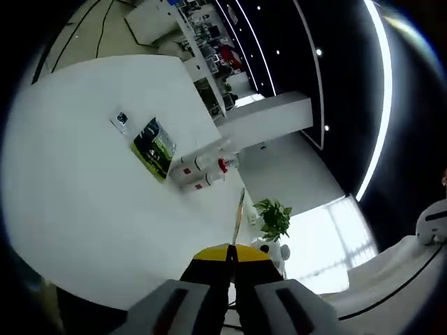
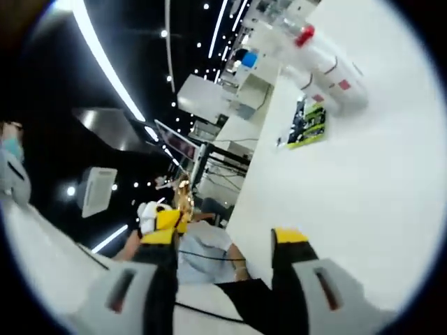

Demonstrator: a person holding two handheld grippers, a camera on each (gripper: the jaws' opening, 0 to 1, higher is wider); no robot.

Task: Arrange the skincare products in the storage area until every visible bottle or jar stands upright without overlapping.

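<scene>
White bottles (image 1: 199,171) with red labels lie on their sides, packed close together, on a white surface (image 1: 84,195) beside a green-and-black leaflet (image 1: 155,148). Both grippers hang well apart from them. The left gripper (image 1: 232,257) has its yellow-tipped fingers pressed together; the right gripper (image 2: 225,241) has its fingers spread, holding nothing. A sensible approach is to reach the outermost bottle first, grip its body, then tip it upright. The count is unclear, perhaps three; one has a red cap (image 2: 304,35).
</scene>
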